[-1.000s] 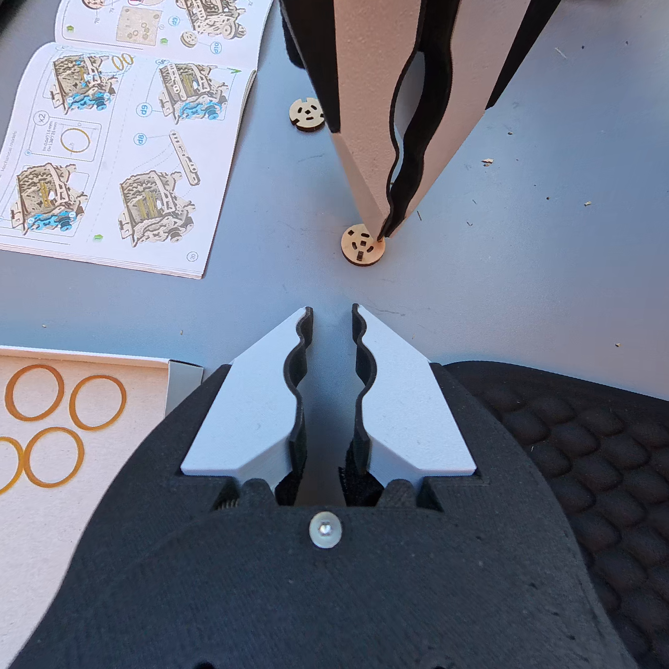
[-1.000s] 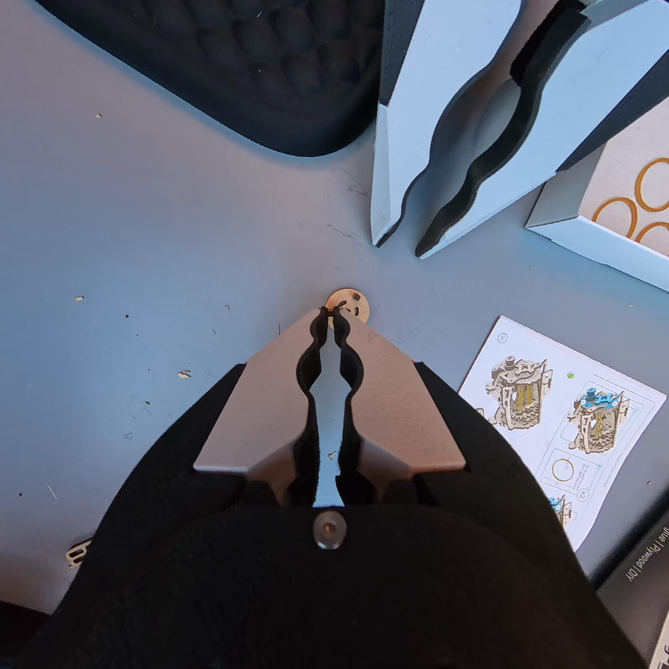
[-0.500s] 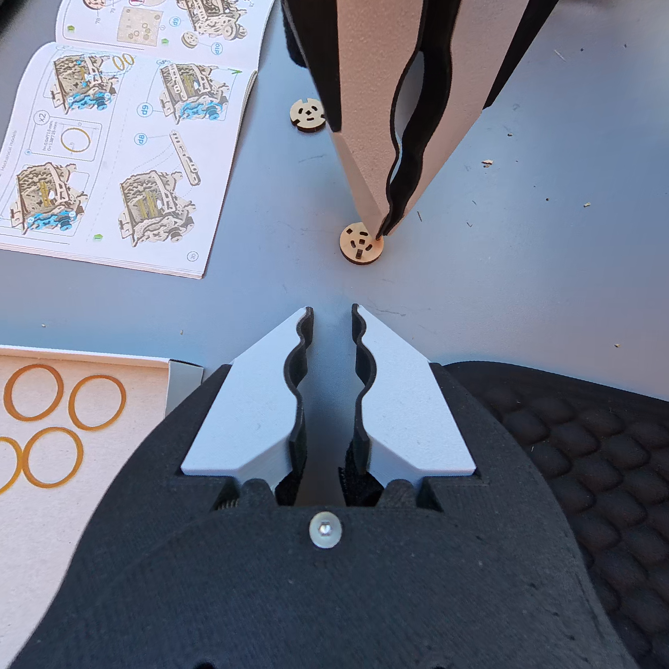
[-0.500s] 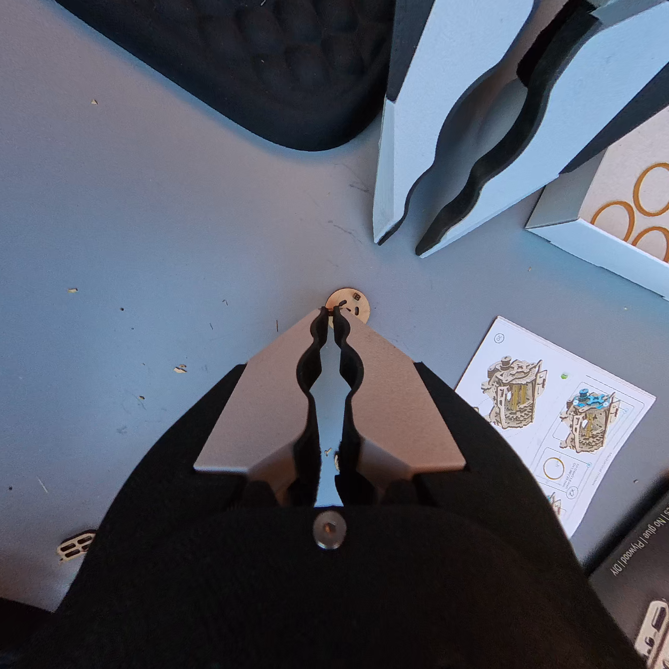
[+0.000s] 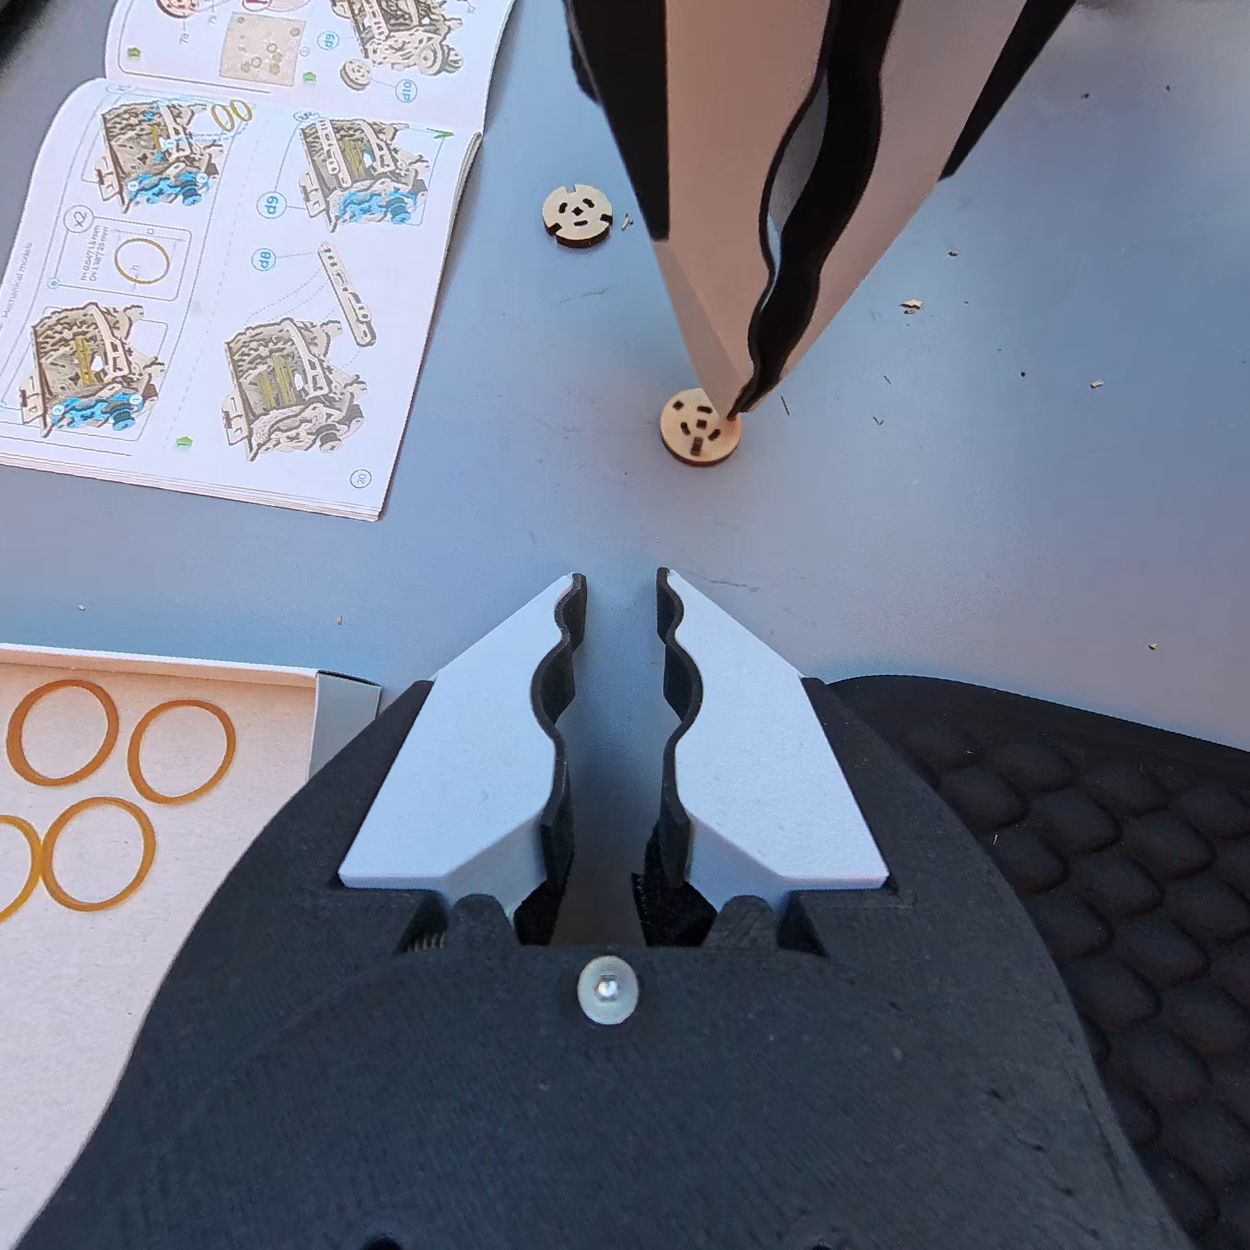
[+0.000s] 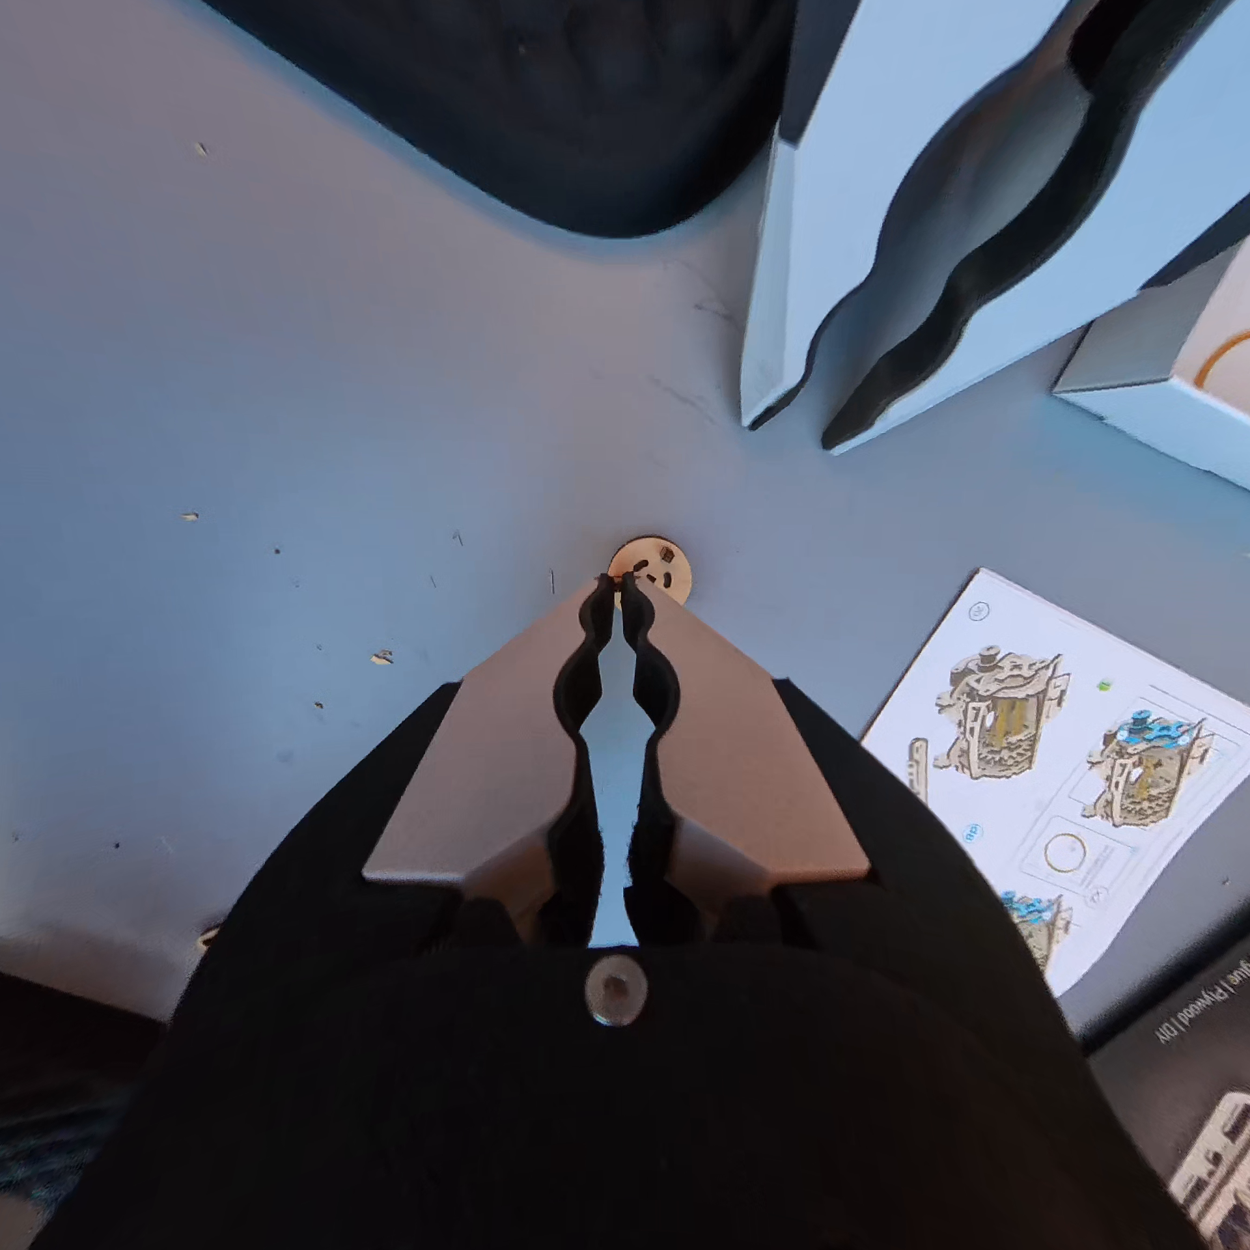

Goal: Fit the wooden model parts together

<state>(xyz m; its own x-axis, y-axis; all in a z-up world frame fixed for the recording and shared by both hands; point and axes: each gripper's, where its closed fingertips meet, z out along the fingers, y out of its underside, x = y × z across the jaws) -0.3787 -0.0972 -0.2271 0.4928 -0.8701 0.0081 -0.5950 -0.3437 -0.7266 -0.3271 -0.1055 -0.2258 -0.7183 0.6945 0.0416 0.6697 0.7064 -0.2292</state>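
Your right claw (image 6: 614, 587) stood tip-down on the grey surface (image 6: 338, 406), its black pads drawn nearly together at the tips, and those tips met the near edge of a wooden disc (image 6: 653, 568). A tiny sliver of something seemed to sit between the pads there, but it was too small to tell whether you were pinching a peg, the disc's rim, or nothing. The disc lay flat, just ahead of the tips, with most of its slotted face showing beyond them.

In the left wrist view the same claw (image 5: 737, 406) came down from above onto the disc (image 5: 697, 433), touching its far right edge.

Your left claw (image 5: 621, 582) was spread, with a clear gap between its pads and nothing in it. The disc lay ahead of it and slightly to its right, apart from its tips. A second disc (image 5: 577, 216), notched at the rim, lay farther ahead, left of the right claw. The booklet (image 5: 223, 257) lay open to the far left, a card of rubber bands (image 5: 122, 778) close on the left, and a black mat (image 5: 1096, 845) close on the right.
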